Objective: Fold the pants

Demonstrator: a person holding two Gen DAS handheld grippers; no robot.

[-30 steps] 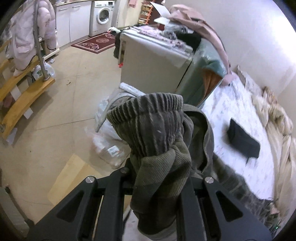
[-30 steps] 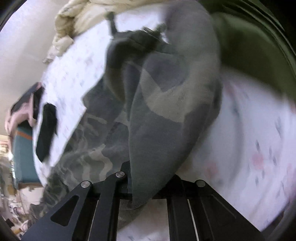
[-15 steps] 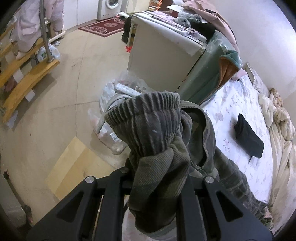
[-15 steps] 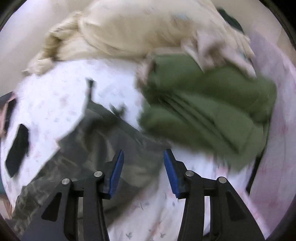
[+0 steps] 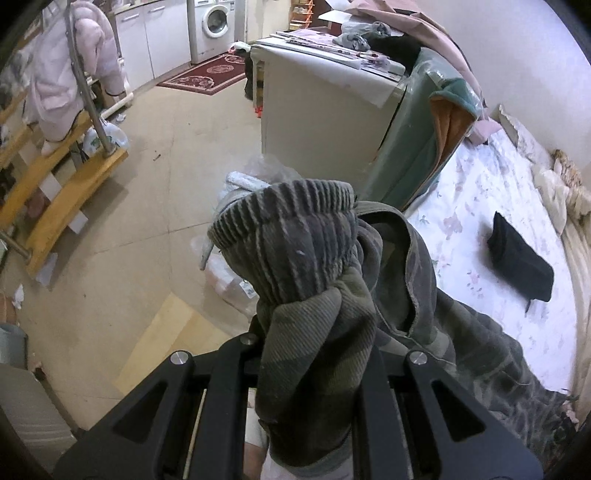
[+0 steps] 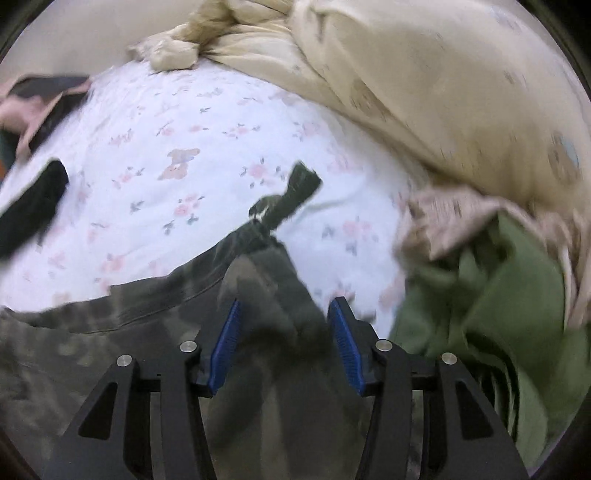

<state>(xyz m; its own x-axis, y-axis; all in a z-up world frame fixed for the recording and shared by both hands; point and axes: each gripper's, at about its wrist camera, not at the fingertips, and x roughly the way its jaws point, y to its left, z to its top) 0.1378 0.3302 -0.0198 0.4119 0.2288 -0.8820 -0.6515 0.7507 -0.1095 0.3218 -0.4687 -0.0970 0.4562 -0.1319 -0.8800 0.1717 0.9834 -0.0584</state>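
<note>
Pinching the ribbed cuff of the pants (image 5: pixel 295 251), the left tongs (image 5: pixel 314 354) are pressed together on a thick wad of camouflage fabric and hold it up beyond the foot of the bed, while the rest of the garment trails down onto the floral sheet of the bed (image 6: pixel 177 140). The right tongs (image 6: pixel 284 339) are spread, blue pads (image 6: pixel 225 336) apart, hovering above the far part of the pants with nothing between them; the blur makes it hard to tell whether they touch the cloth. The main risk is that one-sided tension drags the pants off the mattress toward the floor (image 5: pixel 147 177), or that the bunched cuff slips out under the hanging weight. A careless right grab could also catch only one layer, or snag the green garment (image 6: pixel 498 295) and cream duvet (image 6: pixel 424 74) just beside it. The bed is soft and cluttered, with a black pouch (image 5: pixel 521 266) lying well apart; past it stand a cabinet (image 5: pixel 317 103), a washing machine (image 5: pixel 212 27) and a red rug (image 5: pixel 210 72).
</note>
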